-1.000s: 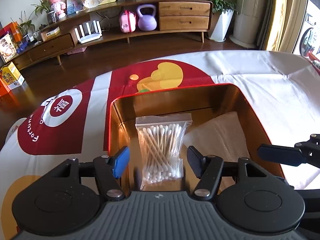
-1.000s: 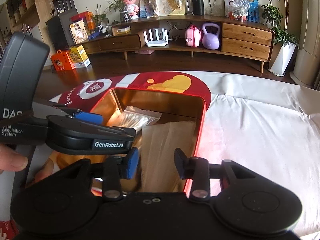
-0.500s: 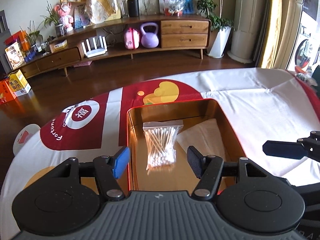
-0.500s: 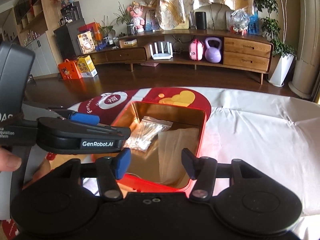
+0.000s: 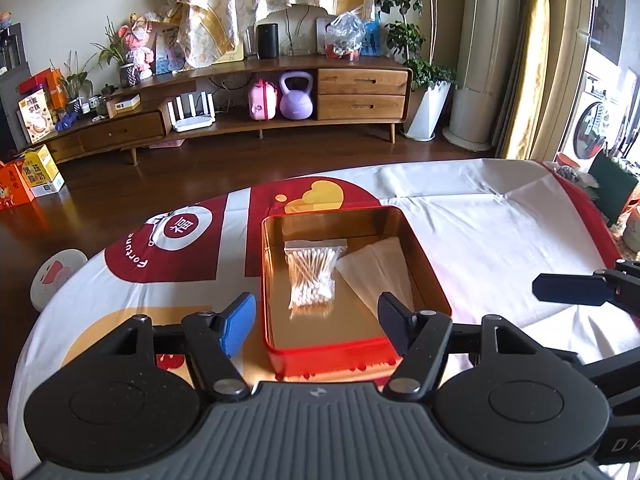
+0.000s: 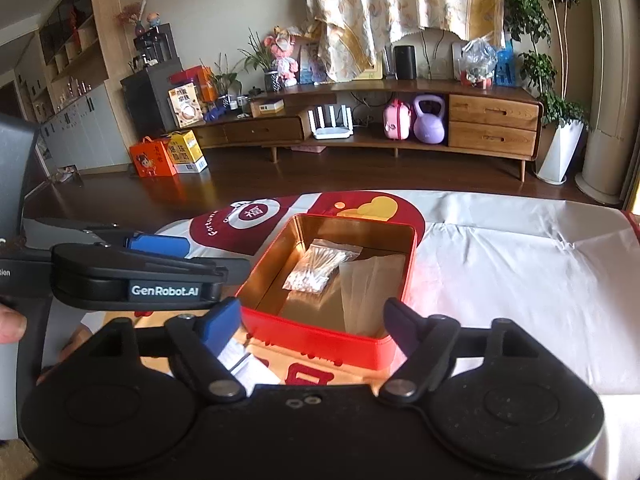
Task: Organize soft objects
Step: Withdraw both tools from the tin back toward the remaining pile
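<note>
From my remote station, both grippers hang above the cloth-covered table [image 5: 500, 240], nothing between the jaws of either. My left gripper [image 5: 316, 322] stands fairly wide and is opening a little more; my right gripper [image 6: 312, 330] is spreading wider too, its pads clear of everything. The red tin [image 5: 336, 354] sits on the near-middle of the table, and inside it lie the bag of cotton swabs [image 5: 311, 272] toward the left and a folded white tissue [image 5: 378, 268] just beside it on the right, the two touching or nearly so. In the right wrist view the same tin [image 6: 320, 338] holds the swab bag [image 6: 318, 266] on the far-left side of its floor. I judge both soft items to be already stowed. The risk from here is a careless sweep: either gripper, dropping low near the tin's near wall, could clip the rim and shove the light tin across the slick cloth. The two grippers also hang close together and could knock each other.
</note>
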### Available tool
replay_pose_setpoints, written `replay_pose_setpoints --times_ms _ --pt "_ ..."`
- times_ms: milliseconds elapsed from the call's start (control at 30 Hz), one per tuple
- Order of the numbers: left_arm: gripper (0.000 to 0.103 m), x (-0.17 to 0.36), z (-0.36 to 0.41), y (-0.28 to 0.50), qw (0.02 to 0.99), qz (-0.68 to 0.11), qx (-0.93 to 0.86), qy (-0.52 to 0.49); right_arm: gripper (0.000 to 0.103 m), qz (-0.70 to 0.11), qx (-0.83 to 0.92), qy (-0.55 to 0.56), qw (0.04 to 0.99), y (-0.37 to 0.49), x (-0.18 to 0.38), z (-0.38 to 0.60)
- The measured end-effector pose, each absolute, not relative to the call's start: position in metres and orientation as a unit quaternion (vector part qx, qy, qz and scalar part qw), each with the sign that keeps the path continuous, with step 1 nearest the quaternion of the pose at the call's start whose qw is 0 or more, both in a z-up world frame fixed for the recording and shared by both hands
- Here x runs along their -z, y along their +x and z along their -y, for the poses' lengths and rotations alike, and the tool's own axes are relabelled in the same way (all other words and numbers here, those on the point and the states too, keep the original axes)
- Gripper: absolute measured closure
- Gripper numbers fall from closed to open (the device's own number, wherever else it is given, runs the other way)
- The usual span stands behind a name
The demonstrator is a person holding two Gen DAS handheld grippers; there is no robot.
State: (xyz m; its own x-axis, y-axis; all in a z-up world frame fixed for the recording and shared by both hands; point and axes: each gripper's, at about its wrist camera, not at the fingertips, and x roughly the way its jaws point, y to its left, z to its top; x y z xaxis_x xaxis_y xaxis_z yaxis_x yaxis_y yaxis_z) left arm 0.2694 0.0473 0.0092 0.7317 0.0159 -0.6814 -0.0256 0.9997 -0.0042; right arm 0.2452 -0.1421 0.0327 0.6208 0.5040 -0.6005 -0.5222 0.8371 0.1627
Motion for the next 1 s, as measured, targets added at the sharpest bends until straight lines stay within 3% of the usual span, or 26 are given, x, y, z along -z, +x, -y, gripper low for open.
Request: replay_pose_setpoints --times_ms 133,400,567,1000 --pt "0.026 -0.014 -0.046 0.249 0.934 -0.356 -0.011 -0.01 0.017 -0.326 -0.287 -0.014 0.901 0.229 -0.034 0.149" --pt "0.024 -0.019 -0.04 0.213 0.939 -0.343 -0.004 -0.013 0.006 -0.32 -0.29 0.011 0.902 0.198 -0.034 0.169" --pt "0.017 -0.017 -0.035 0.19 0.941 -0.338 0.004 -0.023 0.001 -0.318 -0.287 0.026 0.903 0.18 -0.029 0.182" --pt "0.012 0.014 -0.017 0.139 0.939 -0.34 0.027 -0.032 0.0 -0.328 -0.281 0.003 0.902 0.146 0.0 0.198"
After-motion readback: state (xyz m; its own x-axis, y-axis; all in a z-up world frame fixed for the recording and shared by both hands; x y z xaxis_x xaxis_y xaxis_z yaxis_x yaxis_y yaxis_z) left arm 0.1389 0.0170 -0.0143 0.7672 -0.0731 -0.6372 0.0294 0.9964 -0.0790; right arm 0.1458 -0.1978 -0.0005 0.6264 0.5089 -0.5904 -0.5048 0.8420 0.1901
